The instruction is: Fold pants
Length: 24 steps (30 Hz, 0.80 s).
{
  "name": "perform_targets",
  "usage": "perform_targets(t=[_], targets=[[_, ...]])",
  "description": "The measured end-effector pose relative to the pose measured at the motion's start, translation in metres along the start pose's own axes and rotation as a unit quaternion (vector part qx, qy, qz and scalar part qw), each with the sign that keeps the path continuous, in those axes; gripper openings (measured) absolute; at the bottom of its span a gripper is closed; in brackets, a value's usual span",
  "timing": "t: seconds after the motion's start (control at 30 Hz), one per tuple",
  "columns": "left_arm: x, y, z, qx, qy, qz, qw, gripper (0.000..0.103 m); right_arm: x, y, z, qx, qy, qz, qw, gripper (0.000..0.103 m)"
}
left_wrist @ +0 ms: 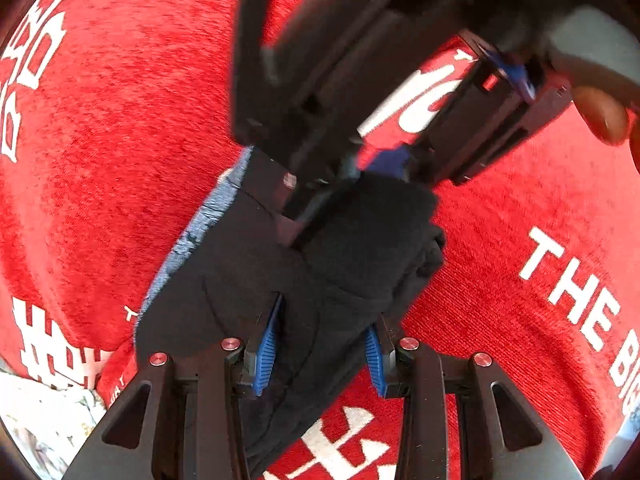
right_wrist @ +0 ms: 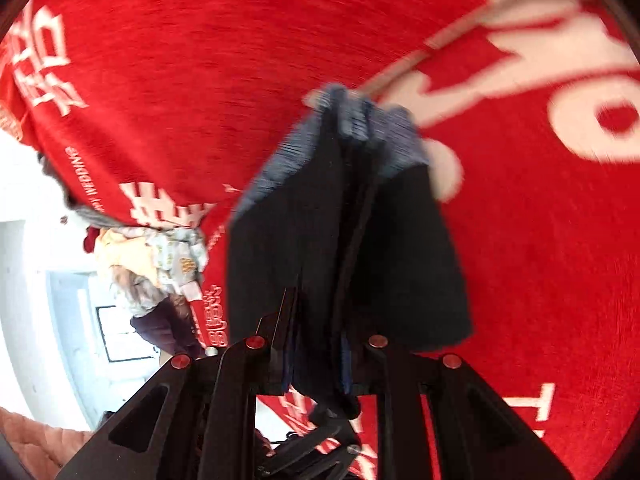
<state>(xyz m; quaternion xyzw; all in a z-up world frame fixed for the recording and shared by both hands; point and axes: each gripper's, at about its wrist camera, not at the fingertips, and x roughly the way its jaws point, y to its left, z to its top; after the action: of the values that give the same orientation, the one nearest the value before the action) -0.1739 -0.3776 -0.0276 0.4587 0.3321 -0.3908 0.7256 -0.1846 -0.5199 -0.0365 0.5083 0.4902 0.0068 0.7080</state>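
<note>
Bunched pants (right_wrist: 348,240) hide right claw (right_wrist: 320,364) pads.

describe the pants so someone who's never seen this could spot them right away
Start from the red cloth with white lettering that fills both views. The pants are the one dark, bunched garment on it, held between the left gripper and the right gripper. Their blue-grey ribbed waistband sets them apart.

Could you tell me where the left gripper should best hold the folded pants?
Probably the thick folded end of the pants, taken from the open side opposite the grey waistband. The layers bunch there between the left gripper fingers, and the right gripper already pinches the far end.
</note>
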Motion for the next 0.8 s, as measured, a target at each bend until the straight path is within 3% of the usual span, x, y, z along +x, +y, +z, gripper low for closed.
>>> perform_targets(t=[0.1, 0.27, 0.3, 0.33, 0.37, 0.47, 0.57, 0.67, 0.8], targets=[[0.000, 0.000, -0.003, 0.011, 0.002, 0.007, 0.9999, 0.043, 0.004, -0.014, -0.002, 0.021, -0.006, 0.005, 1.000, 0.020], [-0.014, 0.026, -0.009, 0.008, 0.015, -0.036, 0.9992, 0.047, 0.001, 0.000, -0.003, 0.010, -0.008, -0.030, 0.999, 0.029], [-0.018, 0.027, -0.011, 0.007, 0.015, -0.041, 0.9990, 0.051, -0.001, 0.005, -0.002, 0.005, -0.009, -0.046, 0.999, 0.031], [-0.023, 0.033, -0.015, 0.006, 0.014, -0.043, 0.9990, 0.063, -0.005, 0.005, -0.004, 0.000, -0.010, -0.060, 0.998, 0.031], [-0.028, 0.041, -0.020, 0.004, 0.006, -0.043, 0.9991, 0.067, -0.009, 0.009, -0.005, -0.005, -0.014, -0.075, 0.997, 0.031], [-0.045, 0.069, -0.031, -0.014, -0.007, -0.041, 0.9991, 0.067, -0.022, 0.018, -0.010, -0.014, -0.037, -0.118, 0.992, 0.030], [-0.043, 0.107, -0.041, -0.065, 0.009, -0.034, 0.9972, 0.067, -0.037, 0.025, -0.020, -0.015, -0.067, -0.124, 0.990, 0.030], [-0.021, 0.145, -0.053, -0.133, 0.051, -0.024, 0.9894, 0.067, -0.039, 0.039, -0.025, -0.028, -0.080, -0.119, 0.989, 0.030], [0.015, 0.177, -0.075, -0.222, 0.103, -0.060, 0.9678, 0.067, -0.019, 0.059, -0.022, -0.065, -0.060, -0.129, 0.988, 0.030]])
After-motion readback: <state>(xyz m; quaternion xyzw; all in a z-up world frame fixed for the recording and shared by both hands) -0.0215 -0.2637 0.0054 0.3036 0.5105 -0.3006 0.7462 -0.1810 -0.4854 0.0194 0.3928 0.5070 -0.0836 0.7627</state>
